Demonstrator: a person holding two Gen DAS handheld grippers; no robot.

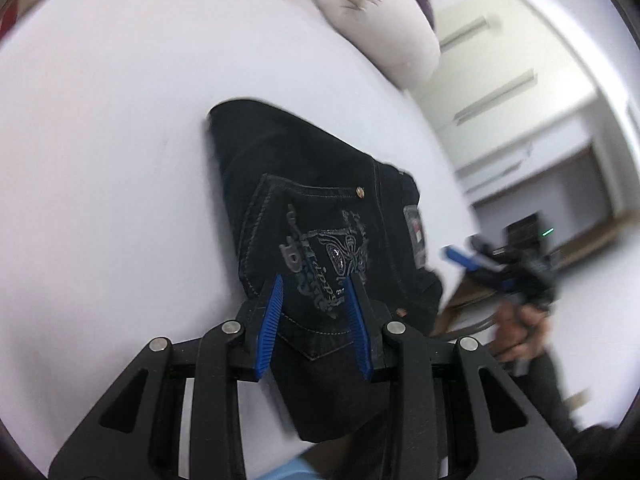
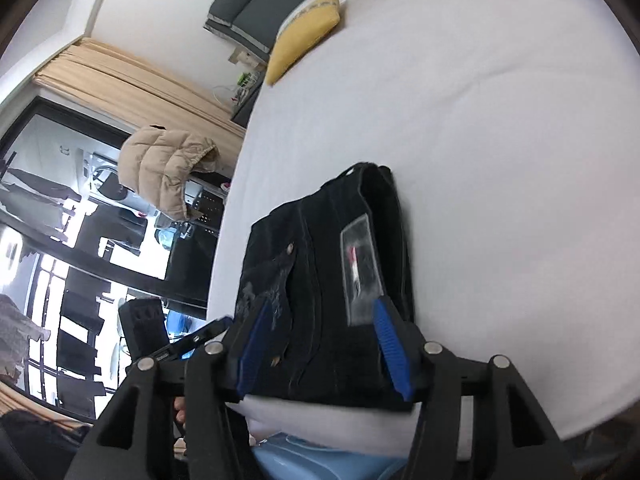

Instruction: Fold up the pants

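My left gripper [image 1: 316,292] hangs partly open over the folded black denim pants [image 1: 320,220] on the white bed sheet [image 1: 100,160]; my right gripper [image 2: 320,320] gapes open, gripping nothing.

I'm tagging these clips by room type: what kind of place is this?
Most likely a home bedroom: folded black pants lie on a white-sheeted bed with a yellow pillow, and beige curtains hang by a large window.

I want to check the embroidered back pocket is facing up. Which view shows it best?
The left wrist view: the pocket lies face up, its grey embroidery and stitched outline in plain sight on the folded pants. The right wrist view catches only a blurred sliver of it.
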